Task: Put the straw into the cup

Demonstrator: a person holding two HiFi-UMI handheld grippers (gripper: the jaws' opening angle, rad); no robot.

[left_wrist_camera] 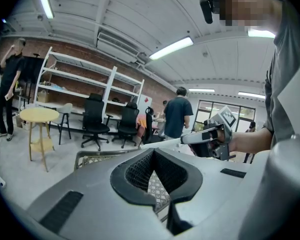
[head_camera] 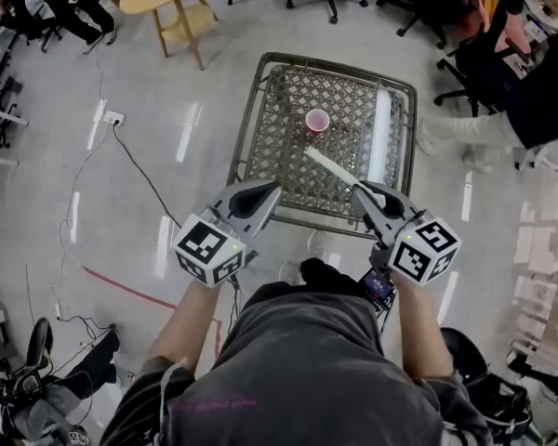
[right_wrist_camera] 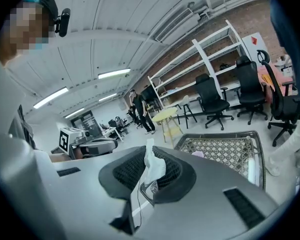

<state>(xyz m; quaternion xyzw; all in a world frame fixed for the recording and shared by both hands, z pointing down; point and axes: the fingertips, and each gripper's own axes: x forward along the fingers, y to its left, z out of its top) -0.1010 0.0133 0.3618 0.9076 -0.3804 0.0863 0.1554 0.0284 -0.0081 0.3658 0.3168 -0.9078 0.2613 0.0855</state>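
My right gripper (head_camera: 363, 193) is clamped on the near end of the white straw (head_camera: 331, 166). Its jaws are nearly together, with the crumpled paper end pinched between the pads (right_wrist_camera: 162, 170). The rest of the straw slants out over the near part of the metal mesh table (head_camera: 251, 110), pointing toward the pink cup (head_camera: 317, 120). My left gripper (head_camera: 273, 190) hovers beside it at the table's front edge, jaws drawn together at the tips with nothing between them.

The cup stands upright and open-mouthed around the middle of the mesh top. It is apart from the straw's free end, and I see nothing in it. A long white object (head_camera: 381, 133) lies along the table's right side, untouched.

As I judge it, the pick-up is done and the delivery is not. I have yet to carry the tip over the cup's mouth, tilt it down and let go. The cup looks light and nothing steadies it, so a knock from the straw could tip it.
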